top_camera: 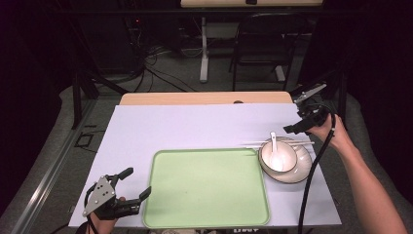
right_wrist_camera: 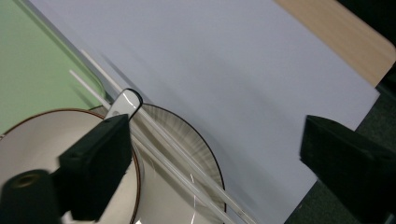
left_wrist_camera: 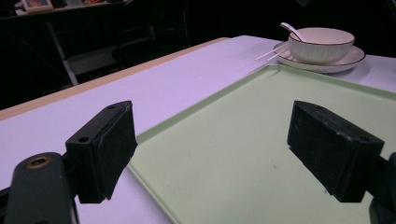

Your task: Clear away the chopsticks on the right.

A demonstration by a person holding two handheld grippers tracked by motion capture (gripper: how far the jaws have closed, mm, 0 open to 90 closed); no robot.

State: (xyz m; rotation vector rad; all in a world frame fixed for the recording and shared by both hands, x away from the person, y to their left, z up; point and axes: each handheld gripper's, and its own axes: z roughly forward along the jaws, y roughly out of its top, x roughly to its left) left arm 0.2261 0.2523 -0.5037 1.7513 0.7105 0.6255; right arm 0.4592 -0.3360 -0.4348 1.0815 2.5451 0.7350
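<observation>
I count 1 tray (top_camera: 207, 187), 1 bowl (top_camera: 277, 156), 1 plate (top_camera: 301, 168), 1 spoon (top_camera: 273, 142), 2 chopsticks (top_camera: 255, 143). The tray is green, nothing in it, centre-front on the white-covered tabletop (top_camera: 195, 126). The bowl sits on the plate just right of the tray; the spoon is in the bowl w/ its handle sticking up over the rim. The chopsticks lie across the plate's far edge, tips pointing toward the tray.

My right gripper (top_camera: 295, 127) hangs just beyond the plate, jaws wide apart, nothing between them; in the right gripper view one jaw covers part of the bowl rim, and the plate is cut off at the bottom.

My left gripper (top_camera: 136, 183) is by the tray's front-left corner, jaws wide, holding nothing.
</observation>
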